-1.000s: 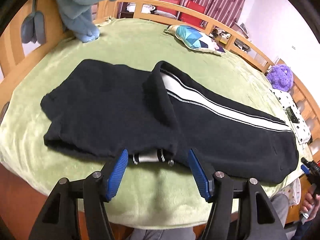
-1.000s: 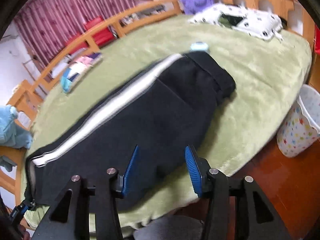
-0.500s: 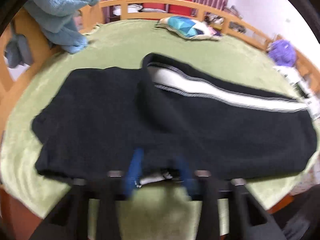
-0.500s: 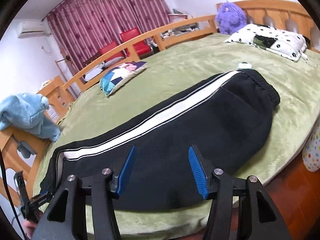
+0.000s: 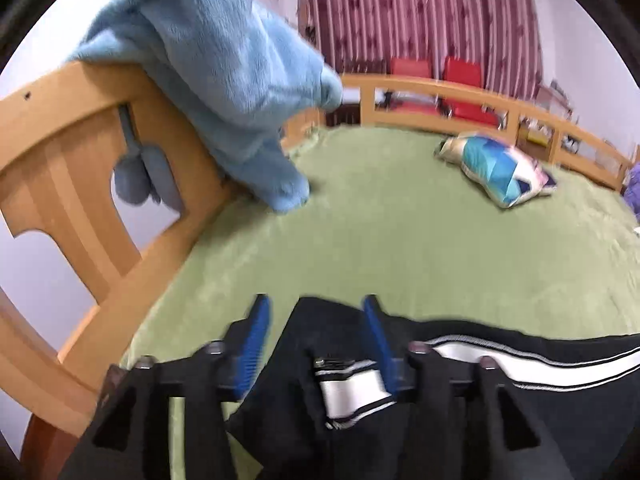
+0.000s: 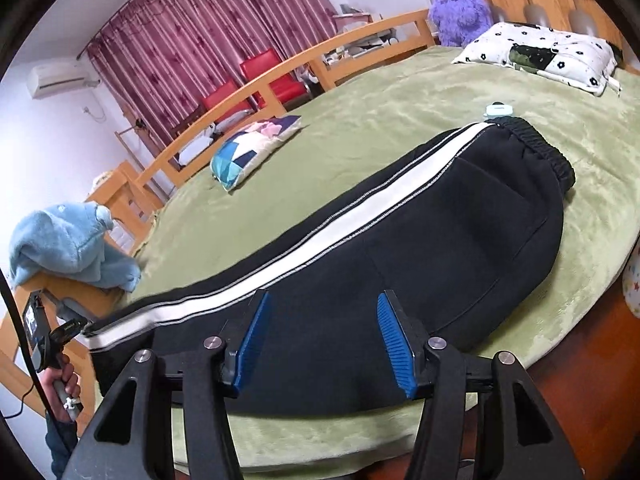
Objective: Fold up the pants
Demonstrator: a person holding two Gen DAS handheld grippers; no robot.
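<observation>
Black pants (image 6: 400, 248) with a white side stripe lie stretched along the green blanket (image 6: 400, 120), waistband at the far right. My right gripper (image 6: 320, 332) is open over their near edge at mid-length, with only flat cloth under its jaws. In the left wrist view the cuff end of the pants (image 5: 340, 364) rises between the blue pads of my left gripper (image 5: 316, 328). Its jaws are opening, and green blanket shows between the left pad and the cloth. The right wrist view shows a hand holding that gripper (image 6: 74, 326) at the pants' left end.
A light blue fleece (image 5: 224, 80) hangs over the wooden bed rail (image 5: 80, 168) on the left. A patterned cushion (image 5: 500, 168) lies further back. A dotted pillow (image 6: 540, 52), a purple plush toy (image 6: 460, 12) and a small mint object (image 6: 498, 110) lie beyond the waistband. A starred bin (image 6: 632, 292) stands beside the bed.
The left gripper closed at the cuff end, then swung left and up towards the bed rail, and its jaws stand wide again with the cuff between them. The right gripper shifted, then held still.
</observation>
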